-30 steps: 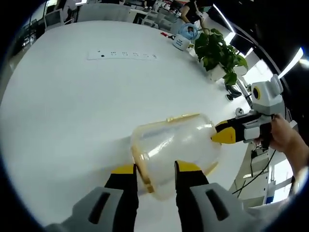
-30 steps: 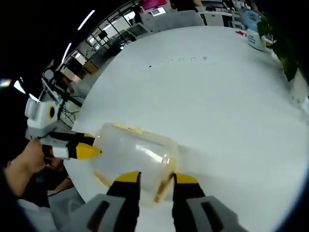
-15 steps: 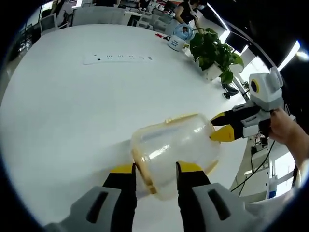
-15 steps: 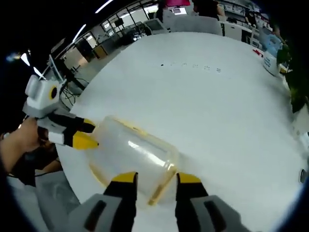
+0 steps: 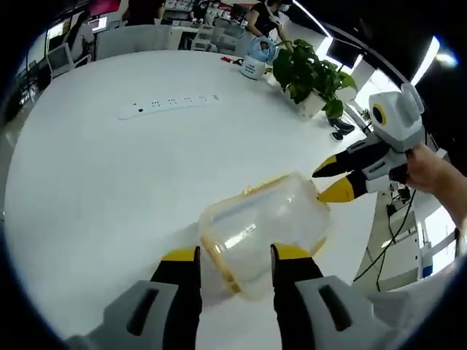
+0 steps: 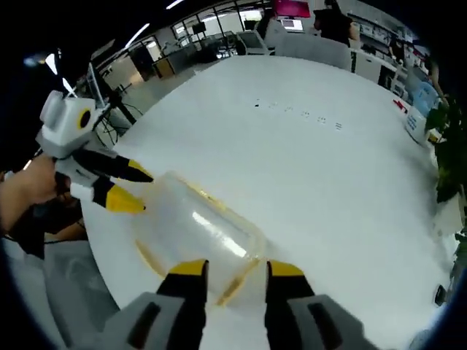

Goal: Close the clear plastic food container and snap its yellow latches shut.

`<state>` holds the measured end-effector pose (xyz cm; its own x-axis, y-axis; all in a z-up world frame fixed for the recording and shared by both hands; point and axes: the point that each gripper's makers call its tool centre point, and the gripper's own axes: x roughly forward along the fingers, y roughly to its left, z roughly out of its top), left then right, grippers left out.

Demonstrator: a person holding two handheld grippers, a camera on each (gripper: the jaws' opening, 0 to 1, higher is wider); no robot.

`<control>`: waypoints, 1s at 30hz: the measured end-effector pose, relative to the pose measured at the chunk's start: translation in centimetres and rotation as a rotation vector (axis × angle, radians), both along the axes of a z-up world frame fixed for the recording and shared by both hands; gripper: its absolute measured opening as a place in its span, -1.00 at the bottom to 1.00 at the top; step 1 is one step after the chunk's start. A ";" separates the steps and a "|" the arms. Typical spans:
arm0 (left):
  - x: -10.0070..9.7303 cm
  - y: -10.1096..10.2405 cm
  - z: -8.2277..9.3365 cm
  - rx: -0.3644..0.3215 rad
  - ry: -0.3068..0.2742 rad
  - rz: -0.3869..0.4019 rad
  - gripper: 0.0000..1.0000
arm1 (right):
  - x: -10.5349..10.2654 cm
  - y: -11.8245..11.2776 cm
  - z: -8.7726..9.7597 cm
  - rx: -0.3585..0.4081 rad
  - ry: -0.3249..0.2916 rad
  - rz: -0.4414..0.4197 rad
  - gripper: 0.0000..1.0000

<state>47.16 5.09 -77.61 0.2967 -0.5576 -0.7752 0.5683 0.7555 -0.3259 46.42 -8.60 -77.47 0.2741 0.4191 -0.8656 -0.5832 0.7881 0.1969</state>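
The clear plastic container point(image 5: 259, 227) with yellow rim and latches lies on the white table point(image 5: 109, 189). My left gripper point(image 5: 235, 255) is open, its yellow-tipped jaws straddling the near end, where a yellow latch point(image 5: 219, 264) sits. The right gripper point(image 5: 332, 180) comes in from the right, jaws spread, lower tip touching the far end. In the right gripper view the container point(image 6: 197, 226) lies just ahead of my open right gripper point(image 6: 236, 270), and the left gripper point(image 6: 125, 188) meets its far end, held by a hand point(image 6: 25, 193).
A white power strip point(image 5: 169, 104) lies farther back on the table. A potted plant point(image 5: 310, 73) and a mug point(image 5: 253, 67) stand near the far edge. The table edge point(image 6: 87, 240) runs close beside the container. Office desks and chairs fill the background.
Both cameras have tilted, shifting the pictures. The container stays between the two grippers. Seen from the opposite view, each gripper's jaws look a little wider apart than before.
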 end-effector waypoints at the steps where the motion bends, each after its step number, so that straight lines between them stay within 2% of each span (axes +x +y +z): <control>1: 0.0 -0.3 0.2 -0.008 0.005 -0.004 -0.30 | 0.0 0.0 0.0 -0.004 -0.002 0.012 -0.43; 5: 0.3 -0.6 0.8 0.000 -0.007 -0.043 -0.32 | -0.4 0.3 0.1 -0.058 -0.018 0.130 -0.45; 10: 0.3 -0.1 1.0 0.070 -0.036 -0.128 -0.30 | -0.6 0.8 0.4 -0.099 -0.038 0.224 -0.43; 13: 0.3 0.3 1.2 0.132 -0.070 -0.206 -0.31 | -0.7 0.8 0.4 -0.149 -0.054 0.306 -0.46; 17: 0.6 0.0 1.8 0.172 -0.132 -0.290 -0.29 | -0.9 1.3 0.5 -0.154 -0.056 0.346 -0.46; 20: 0.7 -0.3 2.1 0.196 -0.160 -0.354 -0.29 | -0.9 1.5 0.5 -0.180 -0.069 0.407 -0.46; 24: 0.6 -1.0 2.6 0.208 -0.178 -0.405 -0.29 | -0.9 1.8 0.4 -0.185 -0.062 0.430 -0.47; 27: 0.4 -1.6 2.6 0.236 -0.213 -0.491 -0.31 | -1.0 2.2 0.4 -0.191 -0.062 0.462 -0.48; 30: 0.0 -2.3 2.6 0.219 -0.207 -0.516 -0.34 | -1.3 2.5 0.4 -0.192 -0.057 0.488 -0.49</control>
<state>47.15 2.78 -75.01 0.1868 -0.5034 -0.8436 0.9149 0.4019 -0.0372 45.16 -6.13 -77.08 0.1361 0.3448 -0.9288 -0.8968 0.4412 0.0323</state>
